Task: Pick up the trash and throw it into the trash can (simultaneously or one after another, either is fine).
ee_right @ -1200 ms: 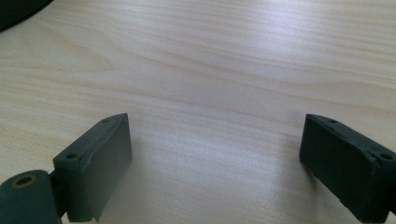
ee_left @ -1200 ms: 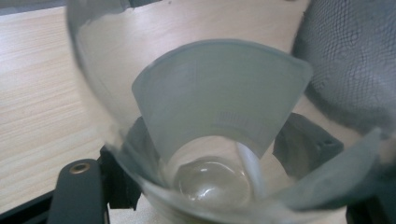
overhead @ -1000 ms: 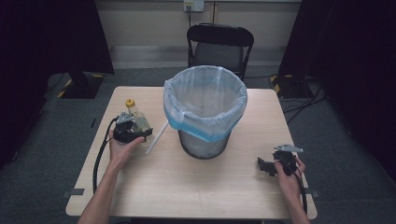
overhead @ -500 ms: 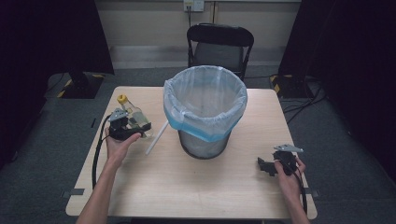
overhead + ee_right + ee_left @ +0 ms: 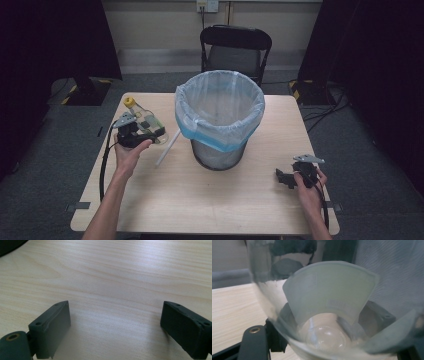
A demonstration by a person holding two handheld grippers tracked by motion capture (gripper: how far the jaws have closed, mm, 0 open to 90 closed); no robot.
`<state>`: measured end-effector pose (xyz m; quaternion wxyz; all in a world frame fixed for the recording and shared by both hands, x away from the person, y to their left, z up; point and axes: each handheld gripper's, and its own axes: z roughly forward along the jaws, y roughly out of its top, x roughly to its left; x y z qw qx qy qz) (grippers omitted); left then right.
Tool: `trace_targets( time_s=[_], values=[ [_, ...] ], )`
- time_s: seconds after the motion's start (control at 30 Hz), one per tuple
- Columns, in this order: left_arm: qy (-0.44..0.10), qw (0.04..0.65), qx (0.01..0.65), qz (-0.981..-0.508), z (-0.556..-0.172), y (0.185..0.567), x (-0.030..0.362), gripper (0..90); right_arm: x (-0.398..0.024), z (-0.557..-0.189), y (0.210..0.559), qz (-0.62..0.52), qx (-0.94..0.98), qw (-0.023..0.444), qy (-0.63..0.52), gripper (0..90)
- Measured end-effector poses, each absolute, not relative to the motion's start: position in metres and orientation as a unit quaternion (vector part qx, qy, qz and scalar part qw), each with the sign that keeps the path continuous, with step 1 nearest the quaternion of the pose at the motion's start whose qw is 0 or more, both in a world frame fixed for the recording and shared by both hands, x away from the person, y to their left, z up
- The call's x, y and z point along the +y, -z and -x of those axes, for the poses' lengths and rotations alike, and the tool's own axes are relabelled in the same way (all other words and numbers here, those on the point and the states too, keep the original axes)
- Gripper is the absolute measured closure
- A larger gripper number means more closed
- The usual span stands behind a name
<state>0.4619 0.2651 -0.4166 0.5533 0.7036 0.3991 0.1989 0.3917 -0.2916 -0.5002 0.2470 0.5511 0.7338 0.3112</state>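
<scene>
Left gripper [image 5: 134, 134] clamps a clear plastic bottle [image 5: 145, 121], yellow cap toward ten o'clock, with the lined bin [image 5: 220, 117] at three o'clock.

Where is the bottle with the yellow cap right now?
In the high view the bottle is at the table's left side, held in the left gripper, just left of the trash bin.

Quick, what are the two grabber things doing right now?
Left gripper: closed on the clear plastic bottle, lifted above the table.
Right gripper: open, holding nothing, low over the table.
</scene>
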Motion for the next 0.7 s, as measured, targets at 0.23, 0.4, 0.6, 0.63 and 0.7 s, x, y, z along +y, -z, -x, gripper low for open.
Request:
trace_targets(
  time_s=[0.23,0.4,0.6,0.63,0.7],
  values=[
    [-0.206,0.564,0.393,-0.696,-0.457,0.403,0.269,28.3,-0.292,-0.392,0.500,-0.551,0.734,0.247,-0.311,8.3],
    [-0.212,0.569,0.388,-0.693,-0.455,0.398,0.271,28.3,-0.292,-0.392,0.500,-0.551,0.734,0.247,-0.311,8.3],
    [-0.218,0.582,0.380,-0.685,-0.450,0.389,0.272,28.3,-0.292,-0.392,0.500,-0.551,0.734,0.247,-0.311,8.3],
    [-0.218,0.584,0.378,-0.685,-0.448,0.386,0.272,28.3,-0.292,-0.392,0.500,-0.551,0.734,0.247,-0.311,8.3],
    [-0.217,0.588,0.376,-0.682,-0.448,0.386,0.272,28.3,-0.292,-0.392,0.500,-0.551,0.734,0.247,-0.311,8.3]
  ],
)
